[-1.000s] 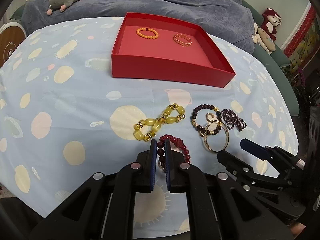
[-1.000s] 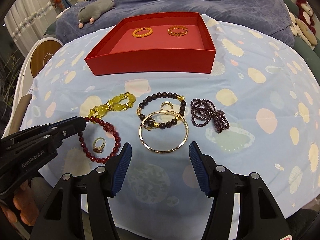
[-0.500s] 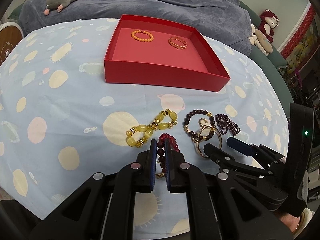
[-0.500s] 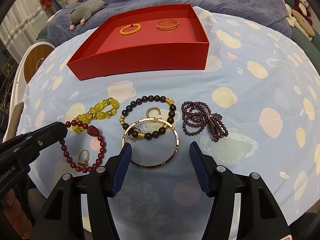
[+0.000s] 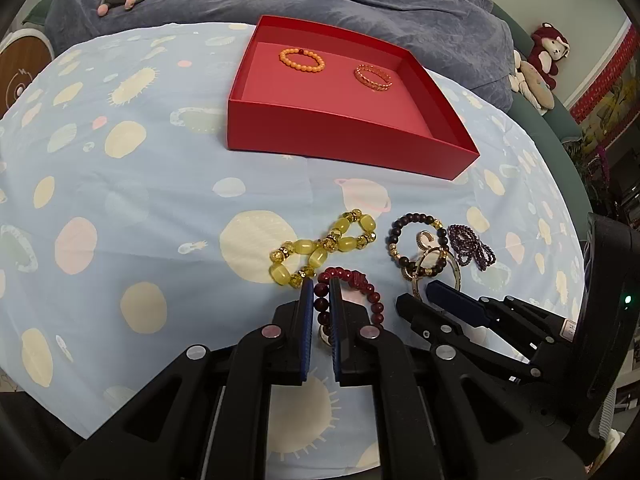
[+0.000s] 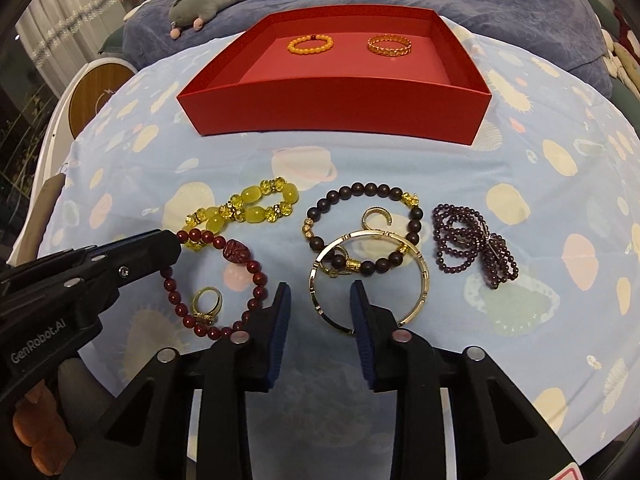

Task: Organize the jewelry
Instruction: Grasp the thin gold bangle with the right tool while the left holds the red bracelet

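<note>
Your right gripper (image 6: 320, 304) has dropped onto the bangle (image 6: 370, 276), jaws closing astride its rim (dark bracelet (image 6: 362, 230) overlaps it); left gripper (image 5: 320, 300) pinches the red bracelet (image 6: 218, 280) beside the yellow one (image 5: 320, 248).

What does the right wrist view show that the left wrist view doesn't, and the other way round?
Right wrist only: the whole gold bangle, its near rim between the closing right tongs, pads not yet pressing on it; the gold ring in plain sight inside the red bead bracelet.
Left wrist only: the left tongs head-on, shut on a red bead; a green light on the right tool's body.
Both: the red box holding two bracelets, the yellow bracelet, the purple strand, the grey plush.
</note>
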`<state>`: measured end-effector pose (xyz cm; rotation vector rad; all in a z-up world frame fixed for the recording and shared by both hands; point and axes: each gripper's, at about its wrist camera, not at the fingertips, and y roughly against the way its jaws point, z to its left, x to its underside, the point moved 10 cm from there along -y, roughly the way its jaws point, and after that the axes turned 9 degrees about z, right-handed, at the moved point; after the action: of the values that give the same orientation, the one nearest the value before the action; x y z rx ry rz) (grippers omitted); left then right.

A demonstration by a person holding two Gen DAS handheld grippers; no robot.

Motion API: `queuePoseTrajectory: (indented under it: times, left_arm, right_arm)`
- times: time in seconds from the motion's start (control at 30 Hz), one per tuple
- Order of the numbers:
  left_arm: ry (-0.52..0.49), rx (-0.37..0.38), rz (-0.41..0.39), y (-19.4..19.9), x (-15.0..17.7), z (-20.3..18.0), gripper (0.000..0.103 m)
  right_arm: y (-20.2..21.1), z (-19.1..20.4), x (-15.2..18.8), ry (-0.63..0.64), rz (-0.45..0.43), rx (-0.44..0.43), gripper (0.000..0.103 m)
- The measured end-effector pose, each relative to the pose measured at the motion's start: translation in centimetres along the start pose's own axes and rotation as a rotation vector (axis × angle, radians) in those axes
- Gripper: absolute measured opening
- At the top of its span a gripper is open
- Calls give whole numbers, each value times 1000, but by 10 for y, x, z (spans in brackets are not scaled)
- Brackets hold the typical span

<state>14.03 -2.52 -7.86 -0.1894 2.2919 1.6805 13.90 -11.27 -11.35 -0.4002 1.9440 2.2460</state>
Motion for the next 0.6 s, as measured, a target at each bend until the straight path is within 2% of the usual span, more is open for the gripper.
queuePoseTrajectory:
  times: [0.03, 0.13, 0.17, 0.33, 0.6]
  left_arm:
    - [1, 0, 0, 0, 0, 0, 8]
    - [0, 7, 0, 0, 0, -1, 8]
    - [-1, 11, 0, 1, 0, -2, 8]
    - [-11, 33, -5, 9, -1, -11, 8]
    - [-68, 88, -56, 49, -11, -45, 7]
  right_arm:
    - [0, 0, -1, 0, -1, 2, 25]
    - [-1, 0, -2, 5, 2, -9, 7]
    - [0, 0, -2, 5, 1, -15, 5]
    - [13, -3, -2, -4, -21, -49, 4]
    - [68, -17, -11, -56, -112, -103, 4]
